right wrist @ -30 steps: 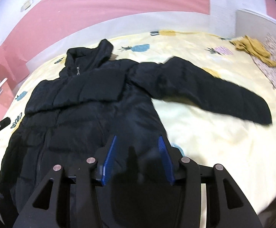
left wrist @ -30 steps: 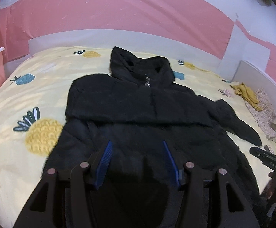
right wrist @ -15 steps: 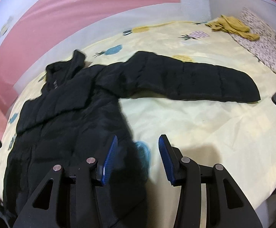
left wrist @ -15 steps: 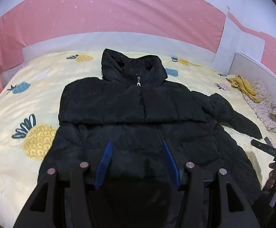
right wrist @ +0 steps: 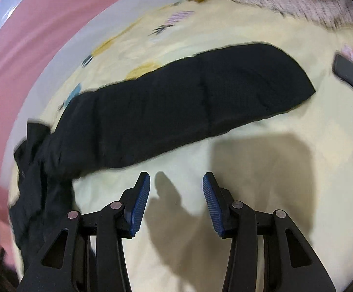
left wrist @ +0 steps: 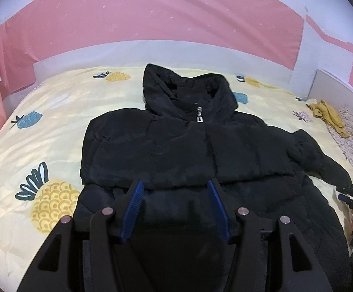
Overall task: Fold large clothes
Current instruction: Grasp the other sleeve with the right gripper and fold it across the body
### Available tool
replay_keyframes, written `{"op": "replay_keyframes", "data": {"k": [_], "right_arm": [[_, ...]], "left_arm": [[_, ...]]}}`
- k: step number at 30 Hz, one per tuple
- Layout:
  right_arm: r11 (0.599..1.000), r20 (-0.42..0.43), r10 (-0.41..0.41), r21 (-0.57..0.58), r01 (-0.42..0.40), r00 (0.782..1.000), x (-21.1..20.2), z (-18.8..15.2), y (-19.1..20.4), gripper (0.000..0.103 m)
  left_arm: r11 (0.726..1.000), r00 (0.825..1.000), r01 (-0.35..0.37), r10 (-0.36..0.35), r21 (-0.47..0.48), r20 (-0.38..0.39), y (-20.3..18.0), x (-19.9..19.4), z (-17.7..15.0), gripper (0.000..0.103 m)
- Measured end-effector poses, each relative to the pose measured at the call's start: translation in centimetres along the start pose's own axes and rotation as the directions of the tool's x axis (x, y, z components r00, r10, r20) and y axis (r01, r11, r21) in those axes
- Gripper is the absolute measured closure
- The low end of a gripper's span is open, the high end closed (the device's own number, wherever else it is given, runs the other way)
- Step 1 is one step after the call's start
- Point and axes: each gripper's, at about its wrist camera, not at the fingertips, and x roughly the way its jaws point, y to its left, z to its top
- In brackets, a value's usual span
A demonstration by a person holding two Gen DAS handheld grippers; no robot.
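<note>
Black hooded puffer jacket [left wrist: 183, 150], front up at the middle of the pineapple-print bed [left wrist: 54, 112], right sleeve [right wrist: 183, 97] outstretched for folding; left tool [left wrist: 175, 209] and right tool [right wrist: 174, 199] both apart, empty.

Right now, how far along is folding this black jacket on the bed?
Done: the black jacket lies spread front up on the bed, and its left side looks tucked in. In hand: nothing; the left gripper and right gripper are both open, the right one near the outstretched sleeve. Left: that sleeve, then the body.
</note>
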Motion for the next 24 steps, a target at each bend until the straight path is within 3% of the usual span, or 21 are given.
{"op": "replay_keyframes", "data": {"k": [7, 13, 14, 16, 20, 24], "right_arm": [[0.978, 0.077, 0.092, 0.182, -0.105, 0.993, 1.2, 2.8, -2.9, 0.057], [0.961, 0.149, 0.113, 0.234, -0.146, 0.982, 1.7, 3.7, -3.9, 0.058], [0.963, 0.148, 0.109, 0.231, -0.141, 0.983, 1.7, 3.8, -4.0, 0.060], [0.967, 0.140, 0.083, 0.227, -0.114, 0.987, 1.9, 4.5, -4.0, 0.085], [0.969, 0.155, 0.093, 0.213, -0.126, 0.983, 0.3, 4.9, -3.8, 0.092], [0.981, 0.227, 0.154, 0.077, -0.176, 0.961, -4.2, 5.2, 0.4, 0.093]], "left_arm": [[1.000, 1.000, -0.017, 0.017, -0.019, -0.020, 0.9, 2.3, 0.7, 0.046], [1.000, 0.998, -0.013, 0.013, 0.004, -0.053, 0.4, 3.5, 0.0, 0.046], [1.000, 0.998, -0.013, 0.013, 0.003, -0.057, 0.4, 3.7, 0.0, 0.046], [1.000, 0.998, -0.011, 0.011, -0.004, -0.063, 0.5, 3.8, -0.1, 0.046], [1.000, 0.998, -0.011, 0.011, -0.008, -0.055, 0.7, 3.1, 0.1, 0.046], [1.000, 0.999, -0.012, 0.012, -0.018, -0.032, 1.1, 2.2, 0.5, 0.046]]}}
